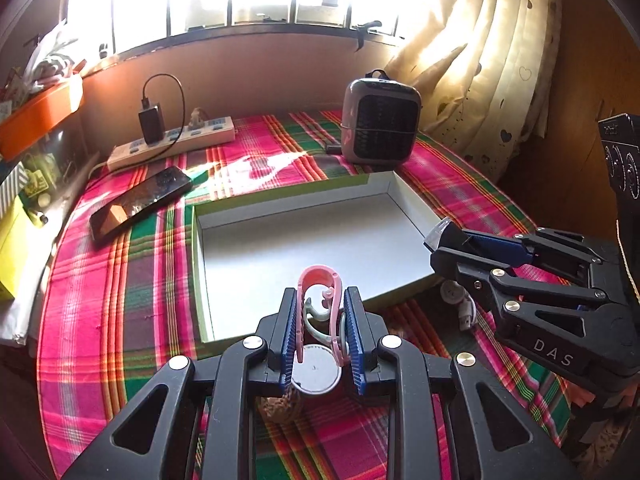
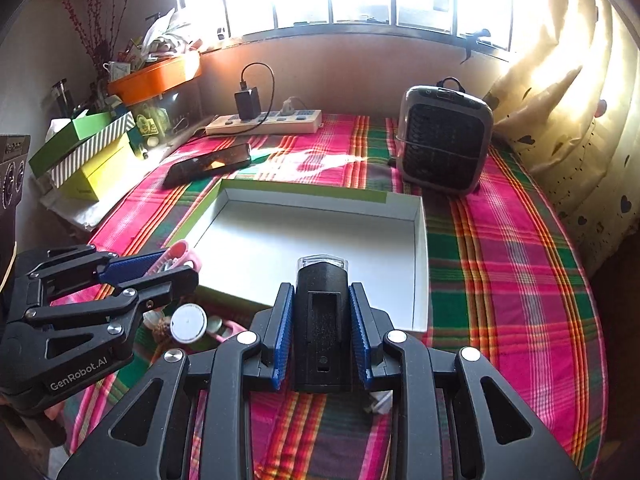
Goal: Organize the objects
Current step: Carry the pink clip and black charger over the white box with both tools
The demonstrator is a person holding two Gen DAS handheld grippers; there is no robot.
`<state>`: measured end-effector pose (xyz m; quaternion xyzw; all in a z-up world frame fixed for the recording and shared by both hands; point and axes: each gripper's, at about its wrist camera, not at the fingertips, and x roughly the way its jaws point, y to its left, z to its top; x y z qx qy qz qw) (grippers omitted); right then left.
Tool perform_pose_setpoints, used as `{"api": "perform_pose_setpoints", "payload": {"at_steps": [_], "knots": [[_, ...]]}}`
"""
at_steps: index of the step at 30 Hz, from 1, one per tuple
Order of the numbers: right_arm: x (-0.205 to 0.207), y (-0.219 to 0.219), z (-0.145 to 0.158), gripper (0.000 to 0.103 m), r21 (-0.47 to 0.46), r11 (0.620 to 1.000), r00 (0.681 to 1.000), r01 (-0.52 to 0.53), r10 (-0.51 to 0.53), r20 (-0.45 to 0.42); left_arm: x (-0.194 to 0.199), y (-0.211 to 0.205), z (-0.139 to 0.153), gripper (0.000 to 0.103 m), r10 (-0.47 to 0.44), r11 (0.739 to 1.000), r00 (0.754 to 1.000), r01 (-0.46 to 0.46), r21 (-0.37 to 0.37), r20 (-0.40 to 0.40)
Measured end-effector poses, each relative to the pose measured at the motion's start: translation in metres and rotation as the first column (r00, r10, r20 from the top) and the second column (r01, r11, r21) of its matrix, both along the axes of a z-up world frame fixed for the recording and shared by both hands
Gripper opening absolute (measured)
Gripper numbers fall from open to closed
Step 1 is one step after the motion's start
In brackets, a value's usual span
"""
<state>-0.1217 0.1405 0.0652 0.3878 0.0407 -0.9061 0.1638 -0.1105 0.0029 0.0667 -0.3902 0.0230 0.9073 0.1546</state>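
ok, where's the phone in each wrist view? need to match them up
Left wrist: phone lies left of centre on the plaid cloth, just off the box's far-left corner.
Right wrist: phone sits upper left of centre, beyond the box's far-left corner.
Shared landmark: the power strip by the wall, just behind the phone.

You have a plaid tablecloth (image 2: 500,264) covering the table. At the far edge lies a white power strip (image 2: 266,122) with a black charger (image 2: 248,104) plugged into it. A dark phone (image 2: 208,164) lies flat just in front of the strip, toward the left edge. A small grey heater (image 2: 444,140) stands upright at the far right corner. An orange tray (image 2: 156,76) sits beyond the left edge, above stacked boxes (image 2: 88,152). A cream curtain (image 2: 568,92) hangs on the right.
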Motion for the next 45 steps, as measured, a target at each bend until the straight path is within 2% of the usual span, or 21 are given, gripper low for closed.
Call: {"api": "perform_pose_setpoints", "payload": {"at_steps": [10,23,33,45], "knots": [[-0.056,-0.011,-0.007,0.028,0.005,1.0,0.999,0.012,-0.012,0.046,-0.049,-0.007,-0.002,0.021,0.025,1.0,0.999,-0.026,0.018,0.037],[-0.11,-0.012,-0.045,0.028,0.016,0.999,0.988,0.043,-0.045,0.149,-0.1,-0.006,-0.03,0.021,0.065,0.998,0.992,-0.065,0.005,0.106],[-0.121,-0.013,-0.053,0.028,0.031,0.998,0.986,0.049,-0.053,0.16,-0.119,-0.006,-0.047,0.021,0.093,0.994,0.988,-0.085,-0.064,0.123],[-0.126,-0.013,-0.058,0.028,0.042,0.997,0.985,0.058,-0.064,0.162,-0.128,-0.007,-0.056,0.021,0.102,0.994,0.983,-0.094,-0.06,0.152]]}}
